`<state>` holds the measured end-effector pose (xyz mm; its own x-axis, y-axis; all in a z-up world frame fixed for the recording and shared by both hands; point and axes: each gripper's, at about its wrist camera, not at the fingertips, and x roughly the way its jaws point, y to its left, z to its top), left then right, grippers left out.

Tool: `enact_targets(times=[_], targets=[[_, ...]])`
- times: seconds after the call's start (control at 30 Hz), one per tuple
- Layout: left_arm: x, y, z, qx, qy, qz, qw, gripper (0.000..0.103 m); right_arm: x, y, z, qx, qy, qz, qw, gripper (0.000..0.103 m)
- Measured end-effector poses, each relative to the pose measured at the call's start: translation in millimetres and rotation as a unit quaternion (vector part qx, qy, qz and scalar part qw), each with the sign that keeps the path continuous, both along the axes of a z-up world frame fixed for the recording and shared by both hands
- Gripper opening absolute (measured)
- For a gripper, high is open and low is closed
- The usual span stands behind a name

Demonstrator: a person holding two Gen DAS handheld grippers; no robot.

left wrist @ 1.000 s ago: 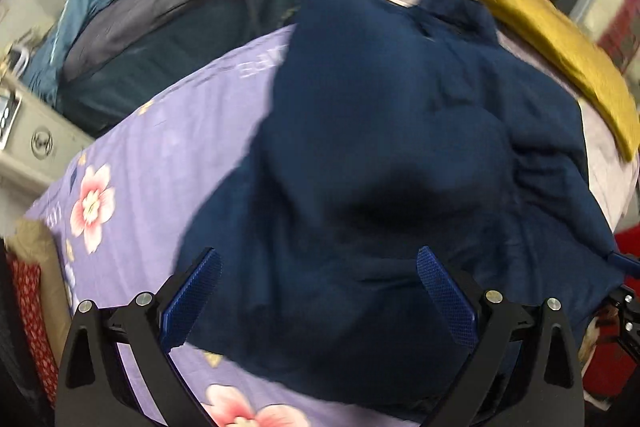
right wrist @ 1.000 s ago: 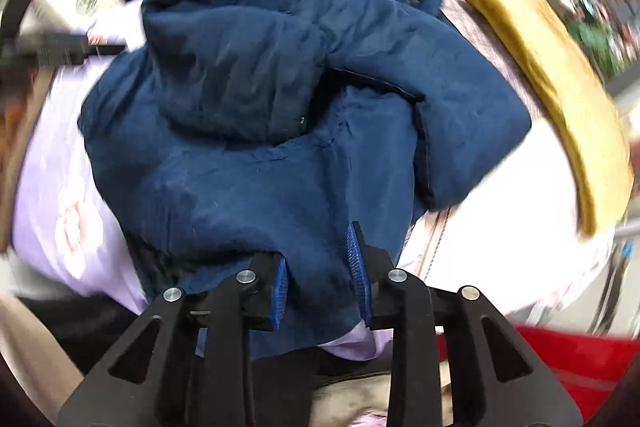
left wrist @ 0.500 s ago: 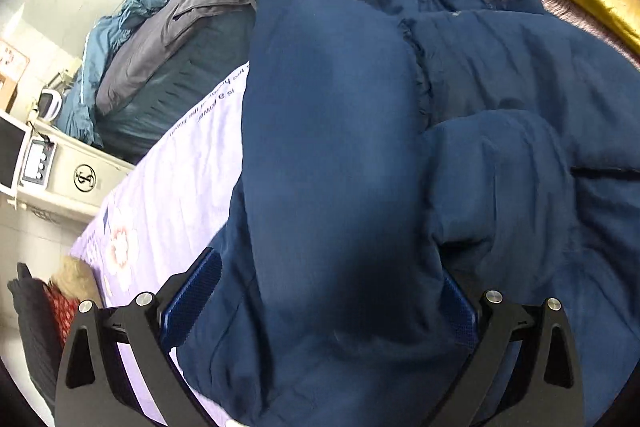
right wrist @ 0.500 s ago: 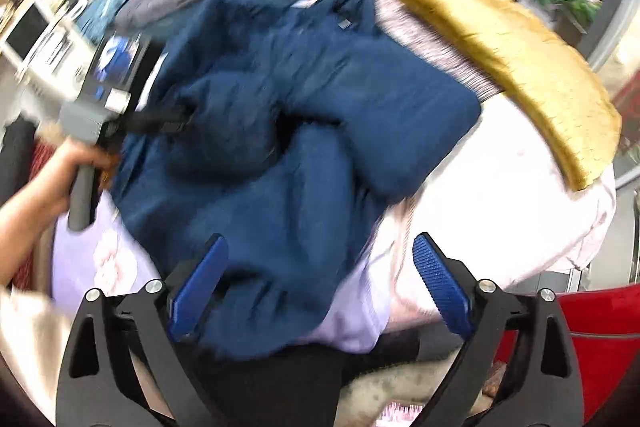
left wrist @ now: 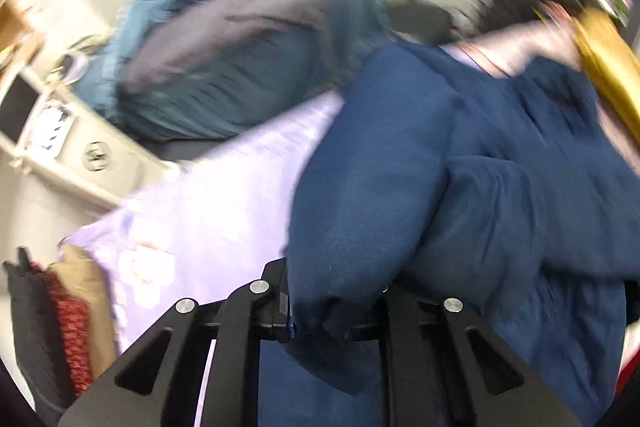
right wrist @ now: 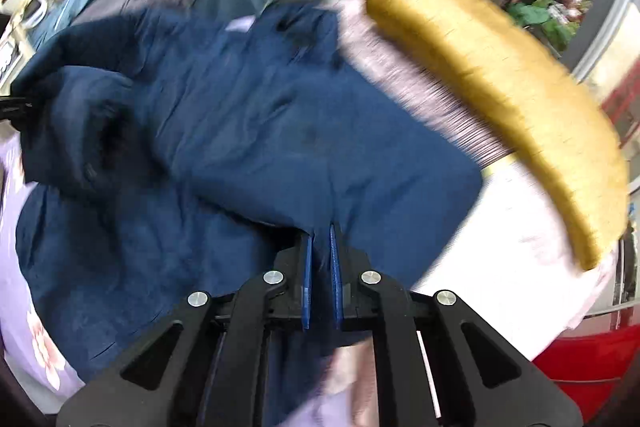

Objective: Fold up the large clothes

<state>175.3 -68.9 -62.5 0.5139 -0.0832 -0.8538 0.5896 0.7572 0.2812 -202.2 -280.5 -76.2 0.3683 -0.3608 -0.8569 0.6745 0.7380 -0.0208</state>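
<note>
Gold cushion (right wrist: 500,83) shows whole only from right wrist.

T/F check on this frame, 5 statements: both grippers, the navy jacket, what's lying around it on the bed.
1. The right gripper is shut on navy jacket fabric. True.
2. The left gripper is wide open over bare sheet. False: its jaws are closing, with a bunched fold of the jacket between them.
3. A mustard-yellow cushion lies beyond the jacket on its right. True.
4. The jacket lies on a plain green sheet. False: the purple floral sheet is under it.
5. The jacket is folded into a neat rectangle. False: it is rumpled and spread out.
</note>
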Motion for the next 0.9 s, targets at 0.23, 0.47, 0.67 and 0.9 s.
enact_targets(times=[0.23, 0.47, 0.67, 0.9], targets=[[61, 85, 91, -0.090, -0.037, 0.103, 0.9900, 0.011, -41, -41, 100, -0.028, -0.098, -0.042, 0.994, 0.007], [45, 187, 176, -0.108, -0.111, 0.161, 0.9747, 0.007, -28, -57, 200, -0.048, -0.221, -0.008, 0.974, 0.006], [75, 219, 139, -0.060, -0.096, 0.200, 0.9731, 0.038, 23, -109, 191, 0.037, -0.212, -0.033, 0.976, 0.015], [63, 250, 70, -0.015, -0.060, 0.181, 0.9815, 0.091, -3, -95, 76, 0.099, -0.128, -0.082, 0.983, 0.074]])
